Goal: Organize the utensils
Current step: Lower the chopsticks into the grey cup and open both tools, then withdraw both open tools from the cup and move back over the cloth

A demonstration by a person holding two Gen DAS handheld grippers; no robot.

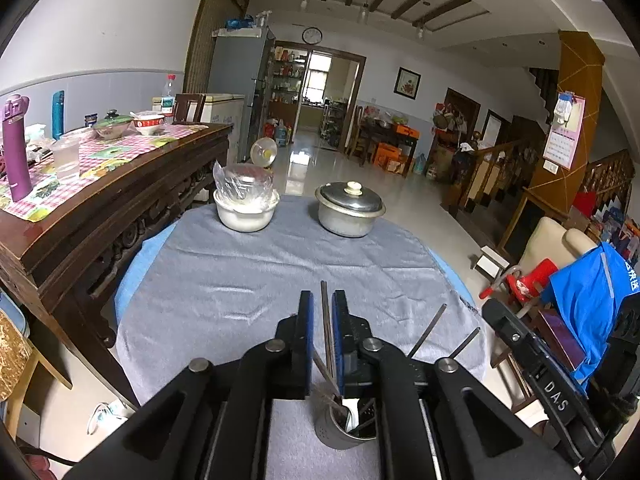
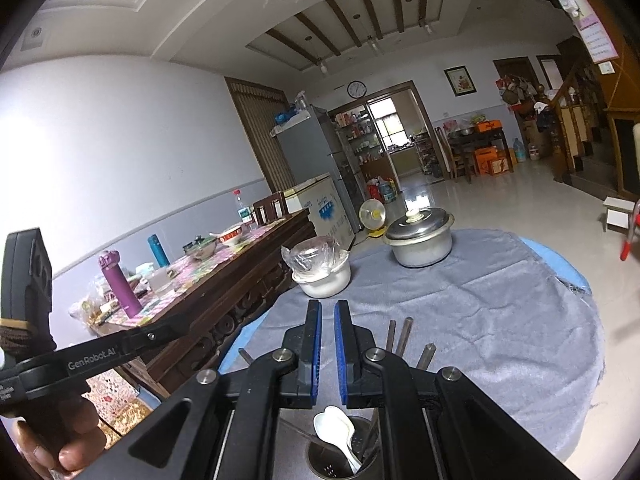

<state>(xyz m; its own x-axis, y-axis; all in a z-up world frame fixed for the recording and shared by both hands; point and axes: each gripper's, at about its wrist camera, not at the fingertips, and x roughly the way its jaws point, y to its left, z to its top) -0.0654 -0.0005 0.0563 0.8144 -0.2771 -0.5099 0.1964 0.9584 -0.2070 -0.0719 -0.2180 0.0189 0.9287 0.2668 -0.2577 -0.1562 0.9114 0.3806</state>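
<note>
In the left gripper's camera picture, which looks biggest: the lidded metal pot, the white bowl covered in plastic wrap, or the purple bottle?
1. Lidded metal pot
2. White bowl covered in plastic wrap, nearly alike
3. Purple bottle, taller but slimmer and at the warped edge, so unsure

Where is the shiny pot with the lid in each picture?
Left wrist view: the lidded metal pot stands on the far edge of the grey cloth, right of centre, just right of the white bowl.
Right wrist view: the pot sits upper right of centre, again at the cloth's far edge.
Shared landmark: the round wall clock.
</note>
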